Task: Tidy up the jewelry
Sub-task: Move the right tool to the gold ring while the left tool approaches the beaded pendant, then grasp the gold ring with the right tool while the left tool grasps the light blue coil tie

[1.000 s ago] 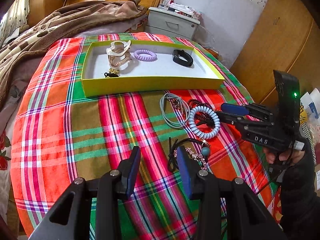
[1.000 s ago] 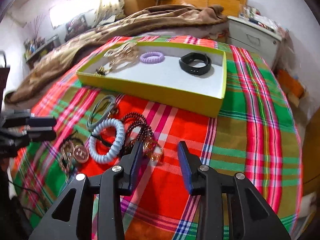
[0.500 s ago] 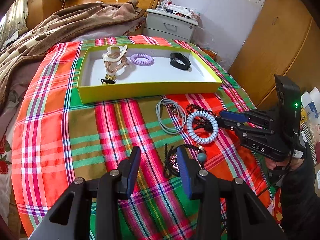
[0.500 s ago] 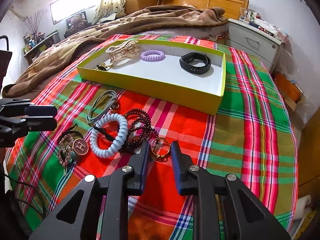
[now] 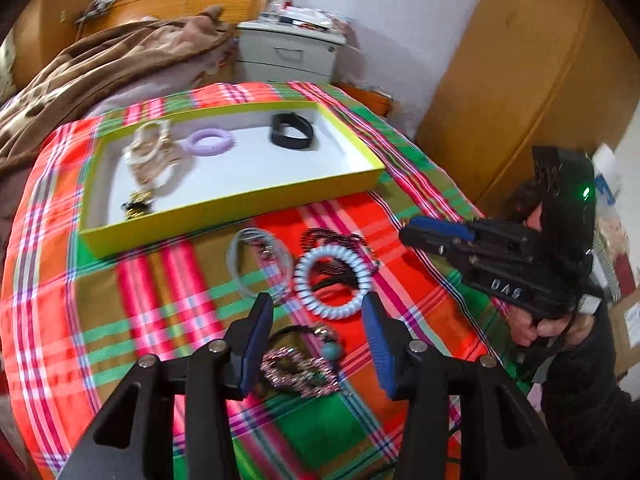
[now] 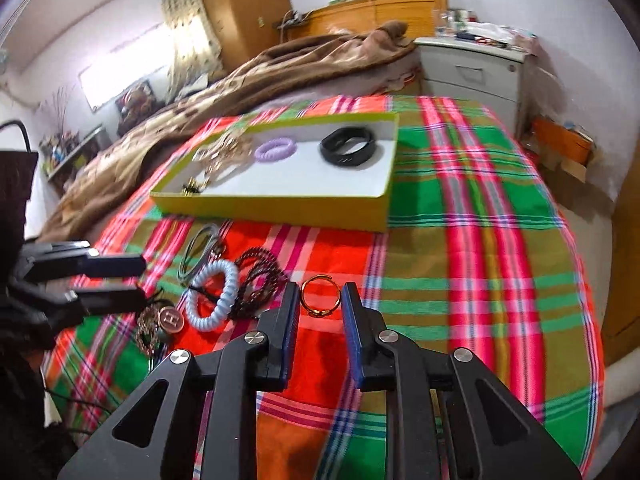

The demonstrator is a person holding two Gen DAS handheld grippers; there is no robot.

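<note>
A yellow-rimmed tray [image 5: 240, 204] [image 6: 280, 212] holds a black band [image 6: 347, 146], a purple coil tie [image 6: 275, 149] and pale clips [image 5: 150, 156]. On the plaid cloth lie a light-blue coil tie [image 5: 330, 280] [image 6: 212, 294], dark beads [image 6: 258, 276], grey ties [image 5: 256, 262] and a sparkly bracelet [image 5: 298, 370]. My right gripper [image 6: 320, 300] is shut on a gold ring [image 6: 320, 296], lifted above the cloth. My left gripper [image 5: 318, 320] is open over the sparkly bracelet.
A brown blanket [image 5: 100, 64] lies on the bed behind the tray. A white nightstand [image 5: 288, 52] stands at the back. A wooden wardrobe [image 5: 520, 80] rises at the right. The right gripper's body [image 5: 500, 256] hovers right of the jewelry pile.
My right gripper closed on the gold ring and lifted it up and back from the beads. My left gripper opened wider and moved forward over the sparkly bracelet.
</note>
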